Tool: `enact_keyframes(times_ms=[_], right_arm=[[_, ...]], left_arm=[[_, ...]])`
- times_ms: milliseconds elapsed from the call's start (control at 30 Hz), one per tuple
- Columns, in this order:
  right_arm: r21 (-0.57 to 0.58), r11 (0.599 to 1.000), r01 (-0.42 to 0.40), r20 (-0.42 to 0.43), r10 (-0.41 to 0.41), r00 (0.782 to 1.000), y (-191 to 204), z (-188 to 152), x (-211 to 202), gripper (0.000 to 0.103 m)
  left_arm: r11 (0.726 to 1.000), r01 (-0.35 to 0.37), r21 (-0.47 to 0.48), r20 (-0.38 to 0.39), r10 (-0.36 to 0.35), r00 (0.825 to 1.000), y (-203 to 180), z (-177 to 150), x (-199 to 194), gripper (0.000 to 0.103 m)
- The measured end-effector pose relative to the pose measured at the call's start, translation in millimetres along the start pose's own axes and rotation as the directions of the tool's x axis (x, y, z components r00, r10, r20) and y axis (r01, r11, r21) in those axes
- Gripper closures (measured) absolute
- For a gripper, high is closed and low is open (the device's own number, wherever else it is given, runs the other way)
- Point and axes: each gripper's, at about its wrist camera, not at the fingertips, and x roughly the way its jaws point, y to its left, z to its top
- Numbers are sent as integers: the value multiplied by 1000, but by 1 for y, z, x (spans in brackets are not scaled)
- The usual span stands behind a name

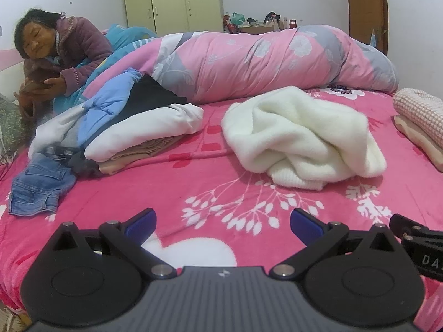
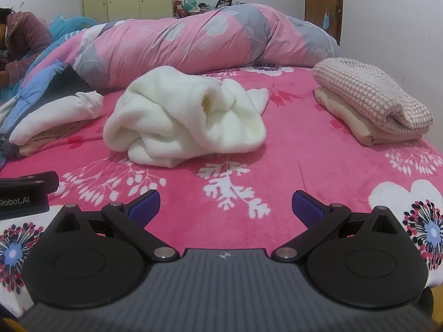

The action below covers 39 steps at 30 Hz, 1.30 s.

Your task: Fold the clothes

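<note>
- The bed (image 2: 277,182) has open pink blanket in front of both grippers; its right edge falls away near the folded stack (image 2: 371,102).
- The pile (image 1: 91,127) on the left looks mostly unfolded.
- The white sweater (image 2: 182,119) lies crumpled mid-bed, untouched.
- Left gripper (image 1: 223,221) and right gripper (image 2: 225,206) both hang spread wide, empty.

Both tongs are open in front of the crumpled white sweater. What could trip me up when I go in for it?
The white sweater is bunched up, so the tongs may pinch several layers and lift a lump rather than an edge. Spreading it could also bump the folded checked stack on the right or the unsorted clothes pile on the left.
</note>
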Motion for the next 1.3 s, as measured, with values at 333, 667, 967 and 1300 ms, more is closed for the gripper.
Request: enact_keyframes(times_ms=[333,667,967,1300], right_arm=[[7,1000,-2,-5,2,1000,-1,0,1,1],[16,1000,-6,-4,6,1000,-3,2,4,1],[30,998,-56,4,56,998,-11,0,14,1],[-13,991,-135,106,136,985,-32,-5,44,1]], left_arm=[[1000,-5,8,-8,5,1000,-2,0,3,0],[1000,-8,18,-3,8,1000,-7,5,6,0],[999,44,26,14,-44,999,-13,5,24,0],[984,157,84,27,-159,987,-29,22,70,0]])
